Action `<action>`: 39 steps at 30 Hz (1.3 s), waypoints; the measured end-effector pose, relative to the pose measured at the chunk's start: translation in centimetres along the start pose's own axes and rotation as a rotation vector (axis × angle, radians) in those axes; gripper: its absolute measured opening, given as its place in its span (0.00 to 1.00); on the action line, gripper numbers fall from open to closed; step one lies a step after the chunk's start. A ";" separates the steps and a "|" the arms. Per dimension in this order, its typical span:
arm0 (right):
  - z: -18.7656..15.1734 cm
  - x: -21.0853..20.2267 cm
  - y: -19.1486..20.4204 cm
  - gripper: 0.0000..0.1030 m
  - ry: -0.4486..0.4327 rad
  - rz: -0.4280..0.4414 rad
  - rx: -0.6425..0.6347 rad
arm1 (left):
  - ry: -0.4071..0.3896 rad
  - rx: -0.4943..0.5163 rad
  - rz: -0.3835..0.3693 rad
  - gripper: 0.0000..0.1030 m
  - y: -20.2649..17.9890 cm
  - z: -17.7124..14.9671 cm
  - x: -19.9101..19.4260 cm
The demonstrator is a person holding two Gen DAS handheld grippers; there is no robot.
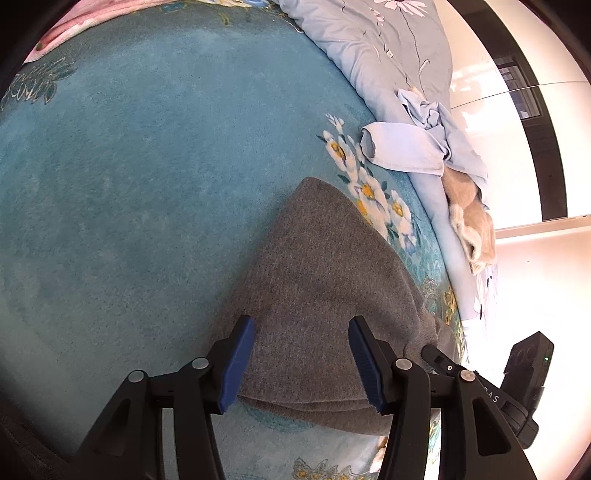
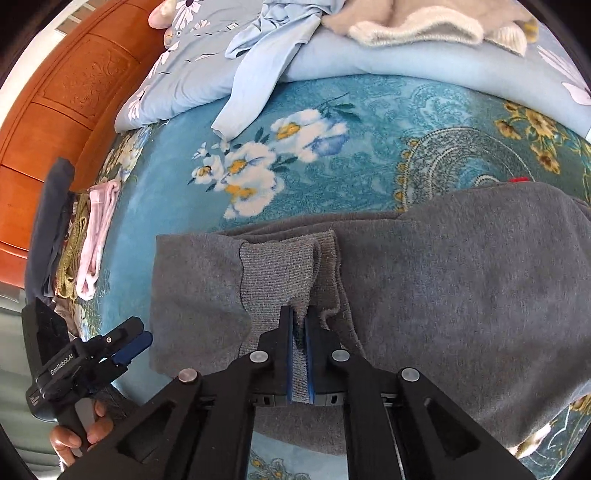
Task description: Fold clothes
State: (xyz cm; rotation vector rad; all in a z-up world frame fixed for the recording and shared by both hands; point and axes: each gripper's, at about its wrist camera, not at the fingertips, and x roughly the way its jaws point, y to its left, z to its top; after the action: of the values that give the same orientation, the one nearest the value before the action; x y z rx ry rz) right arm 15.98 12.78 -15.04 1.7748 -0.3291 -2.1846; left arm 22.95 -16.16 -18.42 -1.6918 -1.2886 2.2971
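Note:
A grey knit sweater lies partly folded on the teal floral blanket. My right gripper is shut on the sweater's ribbed cuff, and grey rib shows between the blue pads. In the left wrist view the right gripper meets the sweater's right edge. My left gripper stands open just over the sweater's near folded corner, cloth showing between its fingers with the pads apart from it. The right wrist view shows the left gripper at lower left, held by a hand.
A light blue garment and a beige fluffy one lie on the pale floral quilt behind. Folded clothes are stacked by the wooden headboard. The bed's edge runs along the right in the left wrist view.

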 end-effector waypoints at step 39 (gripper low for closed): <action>-4.1 -3.6 -6.7 0.16 -0.016 0.145 0.277 | 0.128 0.087 -0.075 0.56 -2.0 -1.0 1.5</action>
State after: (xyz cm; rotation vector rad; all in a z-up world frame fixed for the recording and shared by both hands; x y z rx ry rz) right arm 20.05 20.41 -15.03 1.8063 -0.7731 -2.1340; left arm 22.26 -13.55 -18.44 -1.7011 -1.1889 2.1327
